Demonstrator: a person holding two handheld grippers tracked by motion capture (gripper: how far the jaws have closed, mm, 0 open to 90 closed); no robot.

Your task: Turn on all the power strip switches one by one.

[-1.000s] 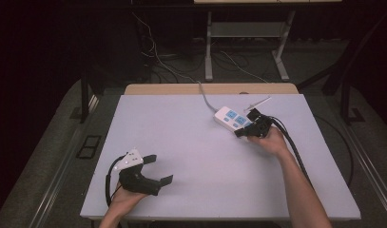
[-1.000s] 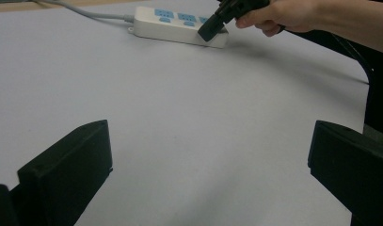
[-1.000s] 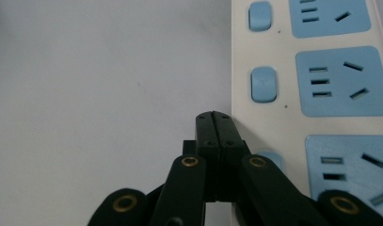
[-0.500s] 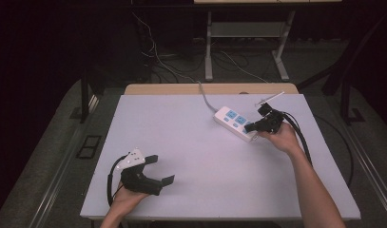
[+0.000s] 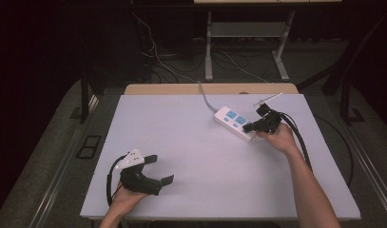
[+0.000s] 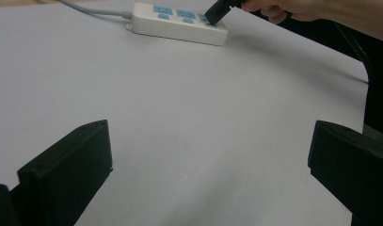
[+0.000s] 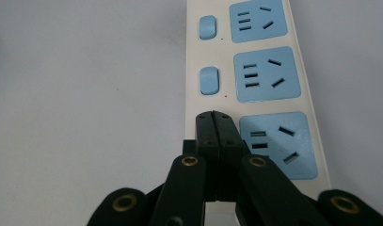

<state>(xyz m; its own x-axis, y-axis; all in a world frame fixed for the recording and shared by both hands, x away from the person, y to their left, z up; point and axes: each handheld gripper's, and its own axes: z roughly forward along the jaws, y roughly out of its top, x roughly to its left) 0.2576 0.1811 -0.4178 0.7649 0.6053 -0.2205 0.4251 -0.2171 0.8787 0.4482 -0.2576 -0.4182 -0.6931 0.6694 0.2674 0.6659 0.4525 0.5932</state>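
- Right now I am working on the white power strip (image 5: pixel 236 123), which lies flat on the pale table (image 5: pixel 191 142) toward its far right part, its grey cord (image 5: pixel 206 98) running off the far edge.
- My right claw (image 7: pixel 219 123) is fully closed, jaws pressed together with nothing between them, and used as a poking tip.
- Its tip sits over the strip's near end, where the third blue switch would be, beside the nearest blue socket (image 7: pixel 278 145). I cannot tell whether it is already pressing or just touching.
- Two more blue switches (image 7: pixel 209 80) show uncovered farther along the strip, each beside its own socket.
- I judge the step in hand to be pressing the nearest switch with the closed tip.
- Next I would need a short, straight push down on the switch without sliding onto the socket or shoving the light strip along the table.
- My left claw (image 5: pixel 159 169) rests well apart from the strip, near the table's close left edge, jaws wide open and empty.
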